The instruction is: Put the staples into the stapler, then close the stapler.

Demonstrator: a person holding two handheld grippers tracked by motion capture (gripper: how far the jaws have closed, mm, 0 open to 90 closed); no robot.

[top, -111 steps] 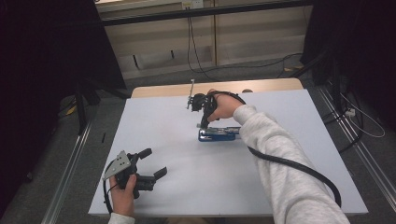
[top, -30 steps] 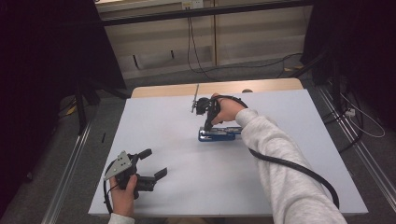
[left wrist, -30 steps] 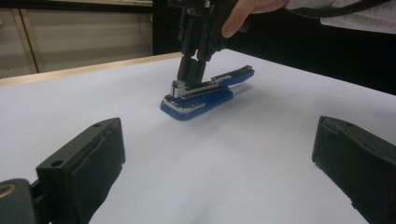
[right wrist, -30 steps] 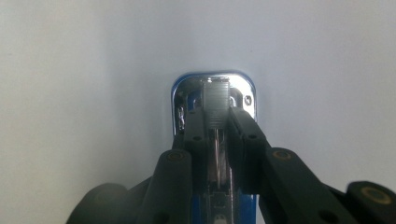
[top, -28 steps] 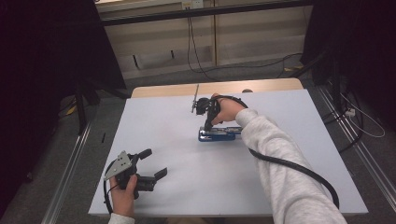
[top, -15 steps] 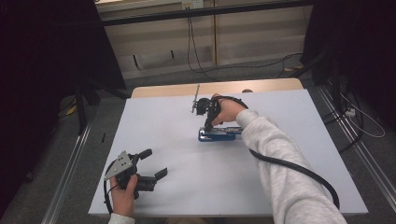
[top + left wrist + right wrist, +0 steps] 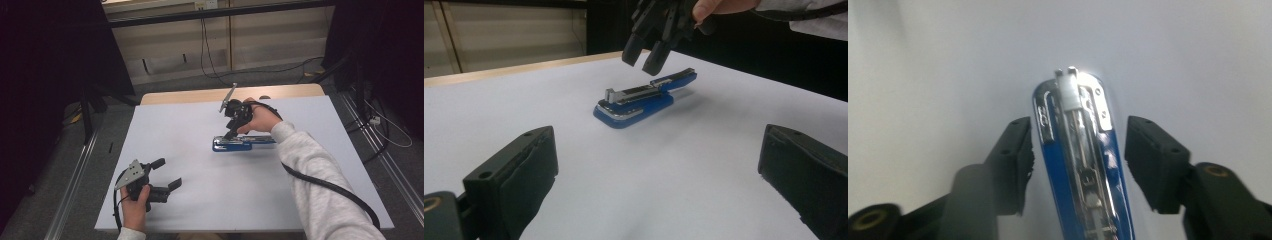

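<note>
Little has moved since the earlier frames: your right gripper (image 7: 231,131) has tipped slightly and still hangs over the blue stapler (image 7: 241,143), and your left gripper (image 7: 166,175) rests where it was at the near left of the white table (image 7: 180,125). The stapler lies flat near the table's middle, toward the far side. In the right gripper view its silver front end (image 7: 1070,102) sits between your parted jaws, one on each side, neither touching it, so nothing is grasped. Your left gripper's jaws stand wide apart and empty, with the stapler well beyond them (image 7: 641,99).
</note>
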